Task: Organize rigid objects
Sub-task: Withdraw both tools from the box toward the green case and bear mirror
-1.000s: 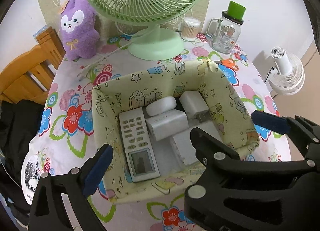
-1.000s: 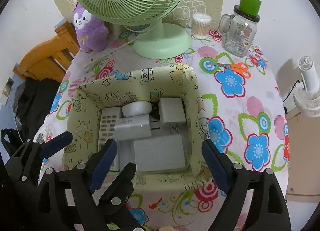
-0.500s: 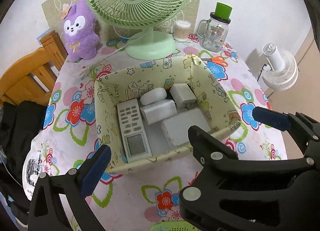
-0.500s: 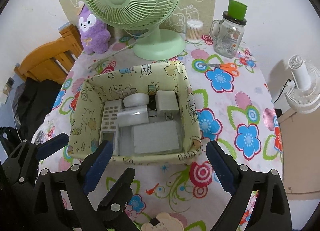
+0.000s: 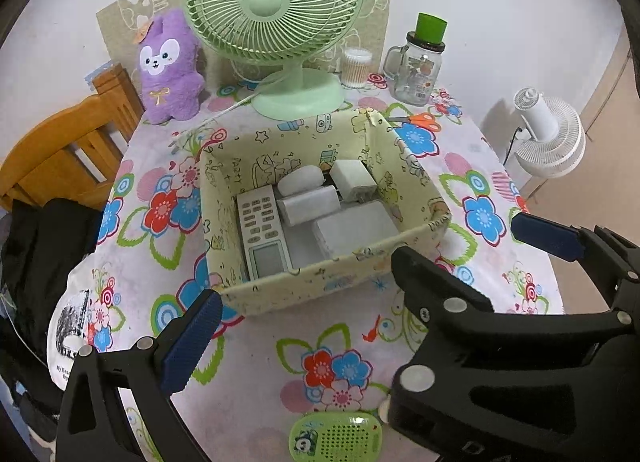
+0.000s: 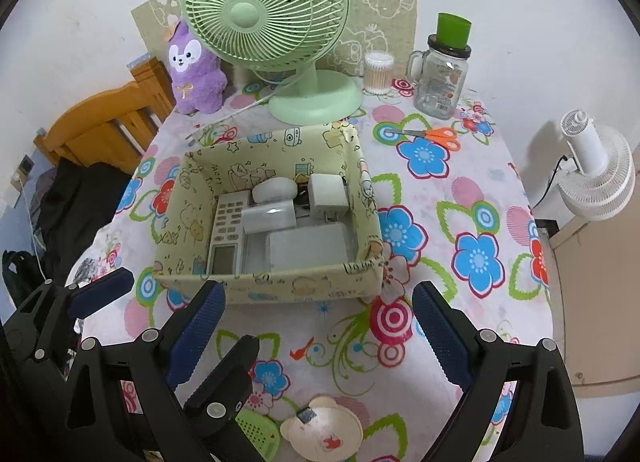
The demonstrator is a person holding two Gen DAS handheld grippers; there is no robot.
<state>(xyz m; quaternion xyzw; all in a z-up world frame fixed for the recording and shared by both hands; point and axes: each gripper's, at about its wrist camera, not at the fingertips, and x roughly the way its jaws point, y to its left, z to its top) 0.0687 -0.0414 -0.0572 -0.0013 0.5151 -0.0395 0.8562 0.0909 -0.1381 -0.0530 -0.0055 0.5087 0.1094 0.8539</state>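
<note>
A pale yellow fabric box point(image 5: 320, 290) point(image 6: 264, 290) sits mid-table. It holds a white remote point(image 5: 264, 234) point(image 6: 226, 234), a white oval case point(image 5: 300, 180), two white chargers point(image 5: 354, 180) point(image 5: 308, 206) and a flat white block point(image 5: 356, 230) point(image 6: 308, 246). My left gripper point(image 5: 368, 286) is open and empty, held near the box's front wall. My right gripper point(image 6: 320, 338) is open and empty, just in front of the box. A green speaker-like gadget point(image 5: 336, 438) point(image 6: 256, 432) and a cream bear-shaped item point(image 6: 322, 432) lie at the near edge.
A green desk fan point(image 5: 276, 10) point(image 6: 264, 14), a purple plush point(image 5: 168, 70), a cotton swab jar point(image 6: 378, 72), a glass mug jar point(image 6: 440, 74) and orange scissors point(image 6: 434, 134) stand behind the box. A wooden chair point(image 5: 60, 154) is left, a white floor fan point(image 6: 596, 178) right.
Both grippers have pulled back and up from the box, staying open. The box now looks smaller and farther, and the green gadget and bear-shaped item have come into view at the near edge.
</note>
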